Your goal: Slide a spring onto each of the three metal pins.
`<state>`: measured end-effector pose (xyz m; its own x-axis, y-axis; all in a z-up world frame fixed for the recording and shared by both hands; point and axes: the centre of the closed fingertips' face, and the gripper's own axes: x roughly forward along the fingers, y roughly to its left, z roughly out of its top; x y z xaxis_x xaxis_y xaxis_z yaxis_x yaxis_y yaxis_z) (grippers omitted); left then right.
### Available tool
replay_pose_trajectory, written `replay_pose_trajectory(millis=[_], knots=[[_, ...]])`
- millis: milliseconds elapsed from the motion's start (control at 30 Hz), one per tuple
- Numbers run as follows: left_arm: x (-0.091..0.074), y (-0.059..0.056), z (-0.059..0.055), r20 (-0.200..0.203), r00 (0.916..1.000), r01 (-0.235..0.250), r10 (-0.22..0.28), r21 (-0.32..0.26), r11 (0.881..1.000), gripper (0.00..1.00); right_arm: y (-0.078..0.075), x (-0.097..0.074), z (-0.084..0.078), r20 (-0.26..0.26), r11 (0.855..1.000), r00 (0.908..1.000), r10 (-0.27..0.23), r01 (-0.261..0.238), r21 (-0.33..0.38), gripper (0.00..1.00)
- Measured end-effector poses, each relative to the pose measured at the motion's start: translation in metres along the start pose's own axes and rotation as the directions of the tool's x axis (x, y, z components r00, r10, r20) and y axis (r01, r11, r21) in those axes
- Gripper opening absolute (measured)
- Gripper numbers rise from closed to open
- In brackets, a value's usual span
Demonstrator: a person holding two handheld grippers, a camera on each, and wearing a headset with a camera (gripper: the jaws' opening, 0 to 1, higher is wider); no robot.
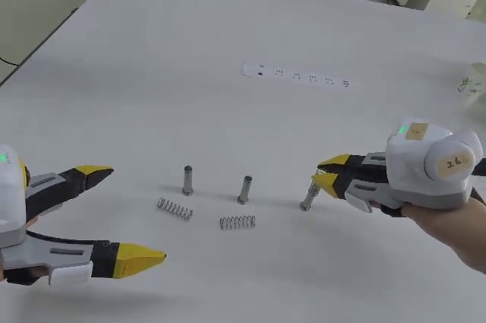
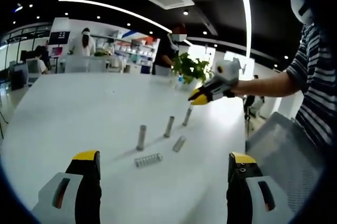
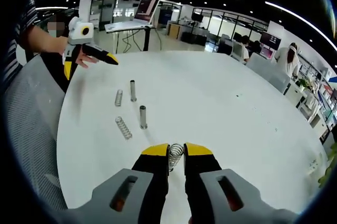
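A spring (image 3: 176,156) is held between the narrow fingers of the right gripper (image 1: 320,171), at the top of the right pin (image 1: 309,197). Whether it is already threaded on cannot be told. The left pin (image 1: 187,180) and middle pin (image 1: 245,189) are bare, and two loose springs (image 1: 175,208) (image 1: 238,222) lie just beside them. The fingers of the left gripper (image 1: 121,216) are spread wide, near the left pin. Two springs are judged left to do. The table (image 1: 152,72) is white and matt, with a power strip (image 1: 296,76) set in it. An open office with ceiling lights is seen around it.

**White housings, yellow tips, striped shirt**

The left gripper (image 1: 137,214) and right gripper (image 1: 325,172) have white housings and black jaws with yellow tips. At the head view's right edge, the right one carries a round handwritten label (image 1: 456,162) and a green light (image 1: 402,130). The person wears a striped shirt (image 2: 316,92).
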<state>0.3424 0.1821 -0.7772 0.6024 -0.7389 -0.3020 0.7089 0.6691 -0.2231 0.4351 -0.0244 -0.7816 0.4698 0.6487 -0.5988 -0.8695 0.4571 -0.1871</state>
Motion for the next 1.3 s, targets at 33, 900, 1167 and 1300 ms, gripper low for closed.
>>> replay_pose_trajectory(millis=[33,900,1167,1300], knots=[[0.000,0.000,-0.001,-0.003,1.0000,0.000,0.000,0.001,1.000,0.98,0.000,0.001,-0.002,-0.004,1.000,1.0000,0.000,0.000,0.007,0.08],[-0.001,-0.002,-0.001,-0.002,1.0000,-0.002,0.002,-0.004,1.000,0.98,0.010,0.019,-0.029,-0.081,0.999,0.9959,0.040,-0.038,0.014,0.08],[0.001,-0.003,-0.002,-0.005,1.0000,0.005,-0.005,-0.003,1.000,0.98,0.010,0.020,-0.029,-0.088,0.999,0.9951,0.044,-0.043,0.013,0.09],[0.000,-0.003,-0.002,-0.005,1.0000,0.005,-0.005,-0.004,1.000,0.98,0.011,0.020,-0.031,-0.098,0.999,0.9942,0.045,-0.043,0.019,0.09]])
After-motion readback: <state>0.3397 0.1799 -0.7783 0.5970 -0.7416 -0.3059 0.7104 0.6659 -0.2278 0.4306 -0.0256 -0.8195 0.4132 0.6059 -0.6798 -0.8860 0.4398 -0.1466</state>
